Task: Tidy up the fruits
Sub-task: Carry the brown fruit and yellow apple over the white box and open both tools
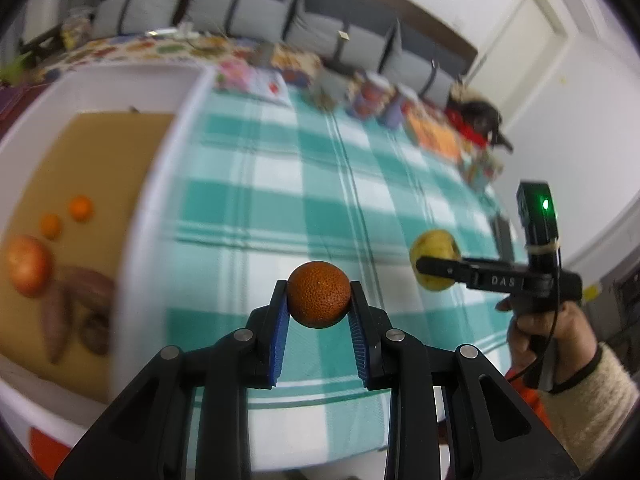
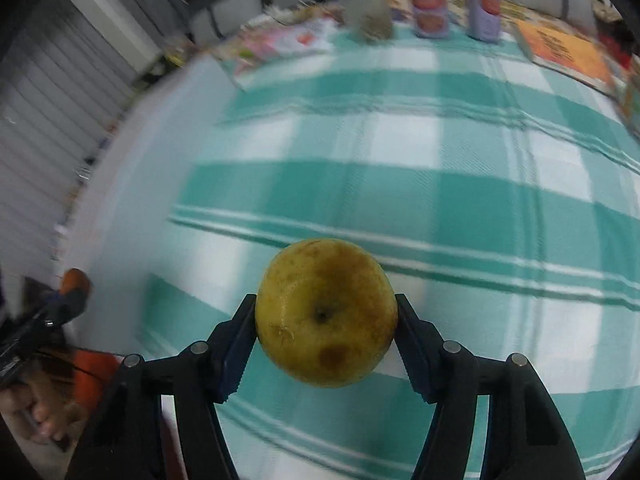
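My left gripper (image 1: 319, 294) is shut on an orange (image 1: 319, 294) and holds it above the green checked tablecloth (image 1: 280, 184). My right gripper (image 2: 326, 314) is shut on a yellow-green apple (image 2: 326, 312) with brown spots, also above the cloth. In the left wrist view the right gripper (image 1: 424, 268) and its apple (image 1: 435, 258) show at the right. In the right wrist view the orange (image 2: 76, 278) shows at the far left edge. A white tray (image 1: 160, 184) at the left holds two small oranges (image 1: 81, 208), a reddish apple (image 1: 27, 270) and sweet potatoes (image 1: 86, 292).
Jars (image 2: 430, 6), cartons (image 2: 484, 10) and books (image 2: 560, 46) line the far edge of the table. A sofa with grey cushions (image 1: 256, 16) stands behind the table. A person's sleeved hand (image 1: 560, 344) holds the right gripper.
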### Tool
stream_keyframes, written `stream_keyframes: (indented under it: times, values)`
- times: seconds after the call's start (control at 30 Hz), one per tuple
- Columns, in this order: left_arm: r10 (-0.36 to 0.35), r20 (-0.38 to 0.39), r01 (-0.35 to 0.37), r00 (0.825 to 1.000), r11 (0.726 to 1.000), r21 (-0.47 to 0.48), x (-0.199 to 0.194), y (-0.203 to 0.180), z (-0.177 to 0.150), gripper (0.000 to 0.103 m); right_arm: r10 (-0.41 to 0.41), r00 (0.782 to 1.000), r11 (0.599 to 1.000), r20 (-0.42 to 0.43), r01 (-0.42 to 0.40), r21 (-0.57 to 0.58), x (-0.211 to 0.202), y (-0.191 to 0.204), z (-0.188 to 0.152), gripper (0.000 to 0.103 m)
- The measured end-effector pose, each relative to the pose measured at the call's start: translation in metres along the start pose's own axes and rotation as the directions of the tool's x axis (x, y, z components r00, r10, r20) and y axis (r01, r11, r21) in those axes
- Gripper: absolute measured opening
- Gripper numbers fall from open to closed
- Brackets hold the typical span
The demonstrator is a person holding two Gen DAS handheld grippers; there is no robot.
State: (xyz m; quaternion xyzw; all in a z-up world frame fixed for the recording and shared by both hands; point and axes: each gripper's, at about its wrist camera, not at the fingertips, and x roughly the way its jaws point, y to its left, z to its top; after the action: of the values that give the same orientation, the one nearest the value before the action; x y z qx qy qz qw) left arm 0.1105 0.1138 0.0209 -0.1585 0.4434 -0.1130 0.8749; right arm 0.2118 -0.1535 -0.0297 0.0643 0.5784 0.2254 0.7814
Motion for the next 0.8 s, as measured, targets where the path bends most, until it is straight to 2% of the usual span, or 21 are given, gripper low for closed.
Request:
stream_keyframes:
  times: [0.13, 0.2, 0.23, 0.33, 0.37, 0.43, 0.53, 0.63, 0.73, 0.8]
  values:
    - [0.034, 0.079, -0.027, 0.996, 0.996, -0.082, -0.058, 0.053, 0.034, 0.028, 0.102, 0.995, 0.99, 0.018, -0.099, -0.096, -0.008, 0.074, 0.031, 0.065]
    - [0.102, 0.113, -0.09, 0.988, 0.99, -0.106, -0.08, 0.084, 0.048, 0.028, 0.148, 0.989, 0.977, 0.022, -0.143, -0.16, -0.01, 0.118, 0.044, 0.065]
    - [0.165, 0.121, -0.15, 0.979, 0.981, -0.123, -0.09, 0.104, 0.054, 0.028, 0.171, 0.985, 0.967, 0.02, -0.164, -0.196, -0.009, 0.142, 0.051, 0.065]
    - [0.282, 0.08, -0.265, 0.956, 0.948, -0.178, -0.097, 0.158, 0.057, 0.028, 0.217, 0.976, 0.93, -0.013, -0.211, -0.302, 0.008, 0.214, 0.068, 0.065]
    - [0.324, 0.035, -0.311, 0.945, 0.929, -0.198, -0.093, 0.18, 0.054, 0.028, 0.222, 0.975, 0.915, -0.028, -0.218, -0.34, 0.018, 0.239, 0.072, 0.065]
    - [0.36, -0.046, -0.361, 0.932, 0.906, -0.223, -0.078, 0.211, 0.044, 0.028, 0.215, 0.974, 0.887, -0.071, -0.225, -0.403, 0.04, 0.278, 0.075, 0.065]
    - [0.39, -0.159, -0.418, 0.907, 0.88, -0.226, -0.05, 0.242, 0.029, 0.028, 0.146, 0.979, 0.853, -0.145, -0.199, -0.482, 0.092, 0.324, 0.078, 0.065]
    - [0.401, -0.227, -0.451, 0.888, 0.857, -0.25, -0.034, 0.263, 0.019, 0.028, 0.005, 0.979, 0.804, -0.204, -0.125, -0.581, 0.15, 0.353, 0.073, 0.065]
    - [0.398, -0.267, -0.464, 0.878, 0.843, -0.271, -0.033, 0.273, 0.011, 0.029, -0.147, 0.963, 0.724, -0.225, -0.05, -0.688, 0.194, 0.367, 0.062, 0.065]
    - [0.4, -0.293, -0.477, 0.868, 0.836, -0.271, -0.027, 0.277, 0.008, 0.03, -0.256, 0.943, 0.679, -0.214, 0.018, -0.734, 0.217, 0.365, 0.058, 0.065]
